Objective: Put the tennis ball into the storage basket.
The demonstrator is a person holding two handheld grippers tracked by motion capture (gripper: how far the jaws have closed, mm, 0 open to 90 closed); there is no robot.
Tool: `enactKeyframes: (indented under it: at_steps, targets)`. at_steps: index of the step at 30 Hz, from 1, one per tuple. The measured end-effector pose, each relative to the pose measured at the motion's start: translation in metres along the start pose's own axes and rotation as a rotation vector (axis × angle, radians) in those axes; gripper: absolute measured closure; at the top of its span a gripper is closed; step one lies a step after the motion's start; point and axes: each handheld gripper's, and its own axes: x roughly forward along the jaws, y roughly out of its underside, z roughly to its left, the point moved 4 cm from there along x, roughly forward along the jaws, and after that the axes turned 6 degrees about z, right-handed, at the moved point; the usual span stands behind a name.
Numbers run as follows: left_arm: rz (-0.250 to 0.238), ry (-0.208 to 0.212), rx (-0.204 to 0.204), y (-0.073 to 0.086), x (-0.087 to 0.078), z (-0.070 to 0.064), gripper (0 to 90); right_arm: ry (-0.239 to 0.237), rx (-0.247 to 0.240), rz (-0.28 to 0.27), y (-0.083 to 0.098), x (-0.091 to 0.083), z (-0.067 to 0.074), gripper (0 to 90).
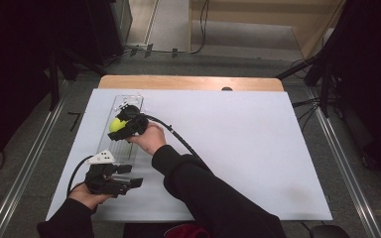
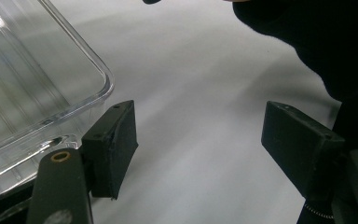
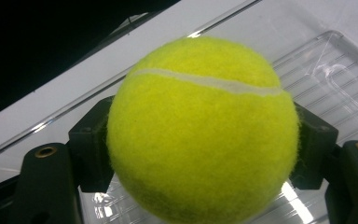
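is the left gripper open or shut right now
Open. In the left gripper view its two black jaws stand wide apart with bare white table between them, and the left gripper holds nothing beside the clear tray.

The left gripper [image 2: 198,140] holds its jaws wide apart over the white table [image 2: 200,88], beside a clear tray [image 2: 32,88].

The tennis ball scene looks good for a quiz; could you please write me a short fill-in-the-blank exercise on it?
1. The right gripper is shut on a yellow-green ____.
2. The left gripper has its jaws ____, with nothing between them.
3. The tennis ball is held above a long clear plastic ____.
4. The tray lies on a ____ sheet covering the table.

Missing words: tennis ball; open; tray; white
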Motion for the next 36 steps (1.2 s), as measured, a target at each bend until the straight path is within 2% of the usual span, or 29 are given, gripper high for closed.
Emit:
enactKeyframes:
  at_steps: [9,13,19,25,32,36]
  targets:
    - [0.0,-0.001,0.0,0.0,0.0,0.0,27.2,0.0,-0.006,0.003,0.0,0.001,0.001,23.1]
    - [-0.001,0.002,0.0,0.0,0.0,0.0,27.2,-0.021,-0.03,0.001,0.0,0.001,0.002,12.1]
    - [-0.001,0.001,0.003,0.0,0.0,0.0,27.2,-0.013,-0.037,-0.042,-0.004,-0.008,0.002,10.9]
    - [-0.001,0.001,0.003,0.0,0.0,0.0,27.2,-0.002,-0.042,-0.026,-0.005,-0.019,0.0,10.9]
    - [0.001,-0.002,0.003,0.0,0.0,0.001,27.1,-0.005,-0.056,-0.023,-0.004,-0.039,-0.001,11.2]
    - [0.0,-0.004,0.003,0.0,0.0,0.0,27.2,-0.014,-0.048,-0.023,-0.001,-0.045,-0.002,11.4]
